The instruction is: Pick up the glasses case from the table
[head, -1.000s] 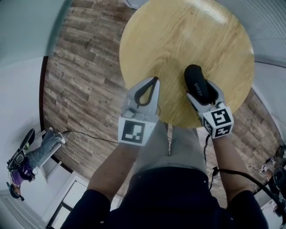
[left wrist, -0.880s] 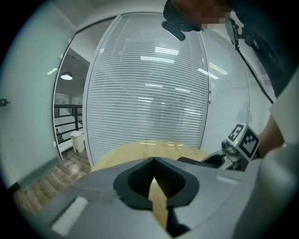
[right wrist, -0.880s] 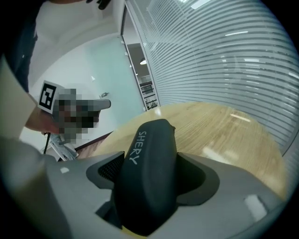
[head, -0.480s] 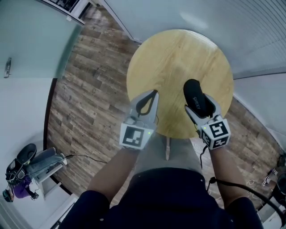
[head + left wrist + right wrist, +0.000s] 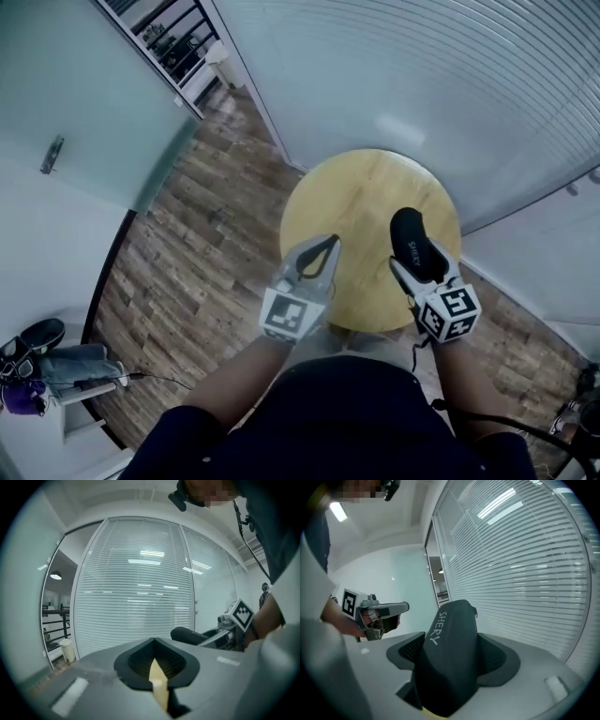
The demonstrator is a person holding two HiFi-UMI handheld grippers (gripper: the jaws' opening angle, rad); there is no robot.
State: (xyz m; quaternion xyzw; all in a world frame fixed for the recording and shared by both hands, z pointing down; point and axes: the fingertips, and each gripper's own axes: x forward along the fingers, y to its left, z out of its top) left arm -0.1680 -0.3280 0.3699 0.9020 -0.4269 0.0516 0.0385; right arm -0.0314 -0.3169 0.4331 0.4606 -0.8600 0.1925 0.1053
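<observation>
Well above the near edge of the round worktop [image 5: 361,202], gripping the black glasses case [image 5: 411,239] across its middle in the right tongs [image 5: 427,264], clear of the wood. Carrying the left tongs [image 5: 326,246] pressed together, empty. Judging the pick-up essentially done.
</observation>
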